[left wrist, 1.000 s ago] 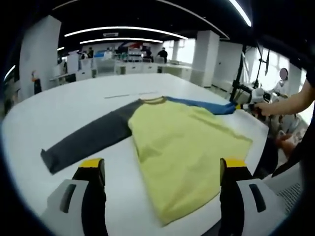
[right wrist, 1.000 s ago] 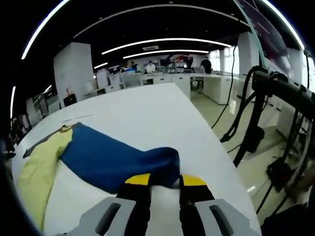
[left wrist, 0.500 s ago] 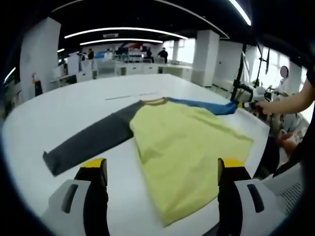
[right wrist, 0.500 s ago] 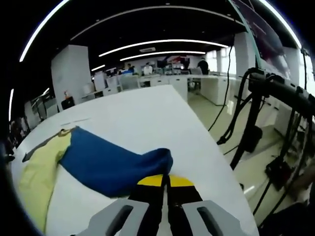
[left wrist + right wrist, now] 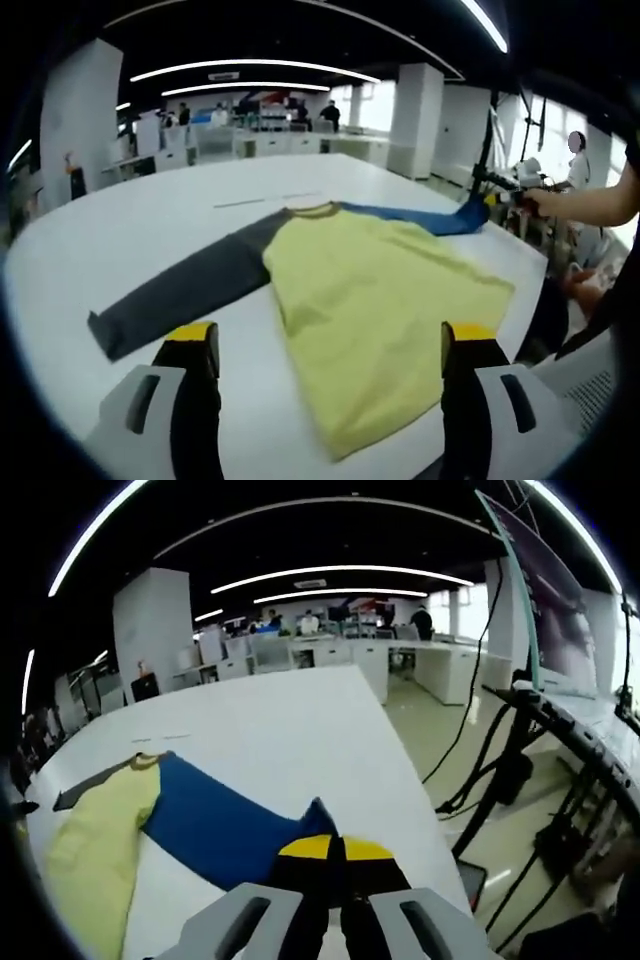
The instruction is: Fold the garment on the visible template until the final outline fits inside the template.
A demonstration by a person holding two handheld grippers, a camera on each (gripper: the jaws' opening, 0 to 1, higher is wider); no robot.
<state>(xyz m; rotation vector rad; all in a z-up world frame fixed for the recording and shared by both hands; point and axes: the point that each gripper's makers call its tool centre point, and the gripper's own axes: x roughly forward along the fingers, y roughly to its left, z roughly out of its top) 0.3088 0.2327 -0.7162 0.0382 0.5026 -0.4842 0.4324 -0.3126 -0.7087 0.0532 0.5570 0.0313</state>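
A long-sleeved shirt lies flat on the white table: yellow body, dark grey sleeve stretched toward the left, blue sleeve running to the far right. My left gripper hovers open over the shirt's near hem, its jaws wide apart. The right gripper, held by a person's hand, is at the blue cuff. In the right gripper view my right gripper is shut on the blue sleeve, whose cuff end is lifted off the table. Faint template lines show beyond the collar.
The table's right edge drops to a floor with cables and a stand. A person's arm reaches in from the right. Desks and people stand in the far background.
My right gripper went from open around the blue cuff to shut on it, then raised the cuff off the table. The left gripper has barely moved.
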